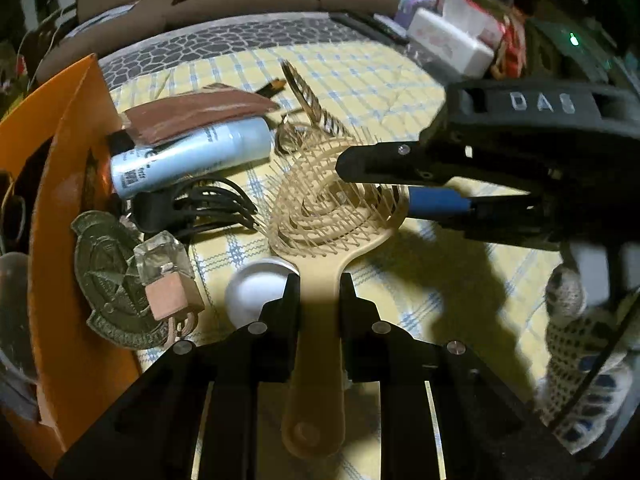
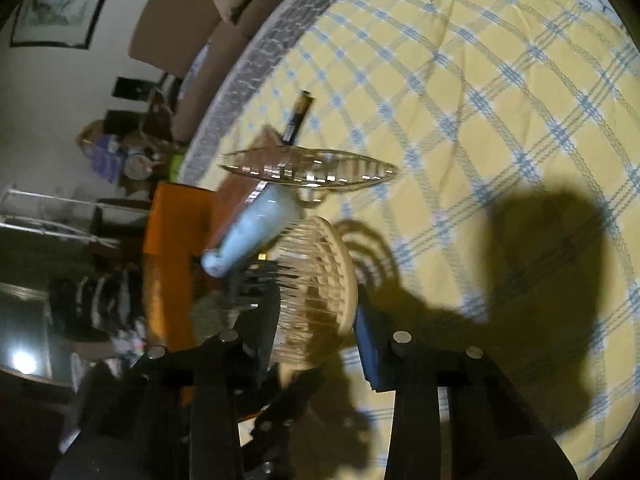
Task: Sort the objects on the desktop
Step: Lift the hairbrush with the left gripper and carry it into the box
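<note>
A beige hairbrush (image 1: 332, 208) lies bristles-up on the yellow checked cloth (image 1: 360, 76). Its handle runs toward the camera in the left wrist view, and my left gripper (image 1: 319, 284) is shut on that handle just below the head. My right gripper (image 1: 376, 184) comes in from the right. One black finger lies over the bristles and its blue pad (image 1: 436, 200) sits against the head's back edge. In the right wrist view the hairbrush (image 2: 320, 280) stands edge-on between the fingers of my right gripper (image 2: 316, 304), pressed from both sides.
Left of the brush lie a light blue spray can (image 1: 192, 156), a brown pouch (image 1: 200, 112), a black cable bundle (image 1: 192, 208), a green medallion (image 1: 108, 276), a small perfume bottle (image 1: 164, 276) and a white lid (image 1: 260, 288). An orange box (image 1: 64, 200) borders them. A gold hair clip (image 2: 308, 170) lies beyond.
</note>
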